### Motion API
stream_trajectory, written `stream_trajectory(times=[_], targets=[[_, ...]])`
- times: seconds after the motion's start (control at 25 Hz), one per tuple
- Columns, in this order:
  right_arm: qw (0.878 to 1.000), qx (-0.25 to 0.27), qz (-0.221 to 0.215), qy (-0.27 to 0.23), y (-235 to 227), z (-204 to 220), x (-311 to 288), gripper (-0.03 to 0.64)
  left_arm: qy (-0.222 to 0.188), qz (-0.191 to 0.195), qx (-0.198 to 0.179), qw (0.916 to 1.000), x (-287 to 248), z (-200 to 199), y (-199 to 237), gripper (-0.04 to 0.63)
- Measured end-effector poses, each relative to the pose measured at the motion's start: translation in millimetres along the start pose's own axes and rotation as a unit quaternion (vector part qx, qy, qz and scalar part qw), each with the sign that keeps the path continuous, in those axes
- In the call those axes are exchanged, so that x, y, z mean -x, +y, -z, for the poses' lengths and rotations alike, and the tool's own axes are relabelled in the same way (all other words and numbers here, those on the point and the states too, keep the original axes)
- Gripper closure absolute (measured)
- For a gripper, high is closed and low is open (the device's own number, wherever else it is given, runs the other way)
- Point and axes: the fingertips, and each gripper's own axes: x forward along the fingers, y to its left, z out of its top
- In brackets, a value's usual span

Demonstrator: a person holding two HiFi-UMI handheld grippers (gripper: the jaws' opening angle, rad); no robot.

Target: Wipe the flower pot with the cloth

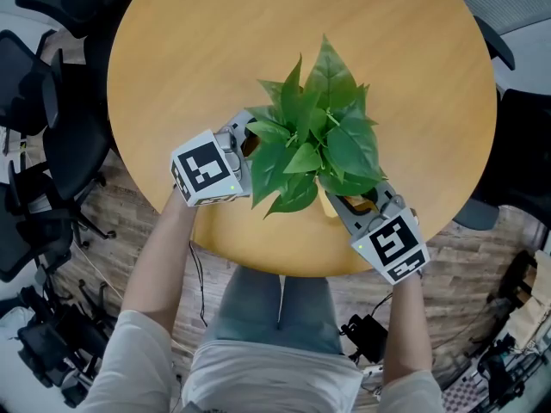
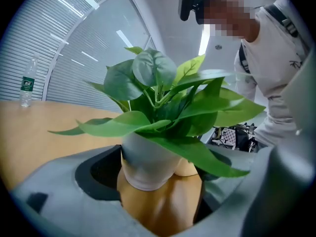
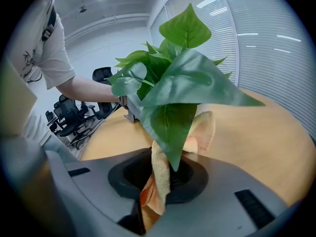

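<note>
The only label in sight is the green one on the water bottle (image 2: 27, 83), which stands far back on the counter (image 1: 215, 50) in the left gripper view; its print is too small to read. Each claw carries a cube (image 1: 207, 169) with black-and-white square markers, which hold patterns and no words.

Your left claw (image 1: 250, 142) has its jaws spread wide around the white pot (image 2: 148, 164). The near pad meets the pot's side, and the far side is behind a leaf. The pot sits low between the jaws, with the plant (image 1: 314, 136) spreading over both claws.

Your right claw (image 1: 370, 209) is clamped on the cloth (image 3: 159, 179), a cream and orange towel. It is pinched deep between the jaws, and its free end rises and folds against the pot under the leaves.

The pot stands on the counter near the edge closest to you, between your two claws. The left claw is on one side of it and the cloth is on the other. Office chairs (image 3: 74, 115) stand beyond the counter.
</note>
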Motion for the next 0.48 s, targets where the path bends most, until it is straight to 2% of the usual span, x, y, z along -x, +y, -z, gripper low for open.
stream_trajectory(times=[0.24,0.36,0.48], targets=[[1.000,-0.001,0.003,0.001,-0.3,1.4,0.5,0.555,-0.005,-0.011,-0.002,0.9999,-1.4,-0.3,2.9,0.153],[1.000,-0.018,0.012,-0.004,-9.2,6.2,7.4,0.555,-0.007,-0.043,0.000,0.9990,-3.2,-0.8,4.4,0.157],[0.999,-0.032,0.025,-0.003,-23.3,13.9,15.2,0.555,-0.013,-0.094,0.004,0.9955,-4.4,-0.5,4.4,0.163]])
